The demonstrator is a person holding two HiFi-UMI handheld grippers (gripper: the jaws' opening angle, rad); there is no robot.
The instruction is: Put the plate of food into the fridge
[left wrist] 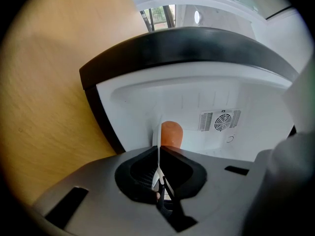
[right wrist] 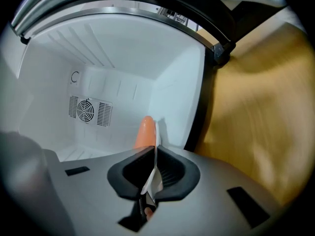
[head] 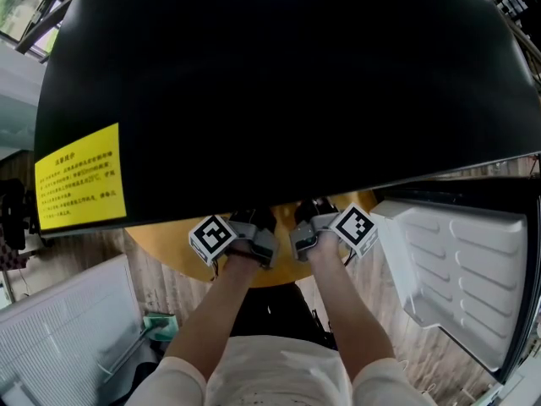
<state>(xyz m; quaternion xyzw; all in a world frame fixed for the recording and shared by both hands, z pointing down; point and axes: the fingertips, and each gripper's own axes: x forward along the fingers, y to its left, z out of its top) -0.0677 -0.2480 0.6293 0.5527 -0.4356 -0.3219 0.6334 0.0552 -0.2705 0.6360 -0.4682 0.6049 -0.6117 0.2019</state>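
Fridge [right wrist: 123,58] stands open. Left gripper [left wrist: 158,173] and right gripper [right wrist: 149,178] each clamp the plate [left wrist: 159,136] rim, with food [left wrist: 172,133] facing the cavity. Remaining, apparently: set down, release.

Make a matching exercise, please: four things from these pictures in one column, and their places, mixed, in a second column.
Things
1. yellow rectangular paper label
2. thin white plate
3. rounded orange piece of food
4. round white fan grille

Places
A. back wall inside the fridge
B. clamped by the left gripper and the right gripper
C. black outside of the fridge
D. on the plate, beyond the jaws

Pairs: 1-C, 2-B, 3-D, 4-A
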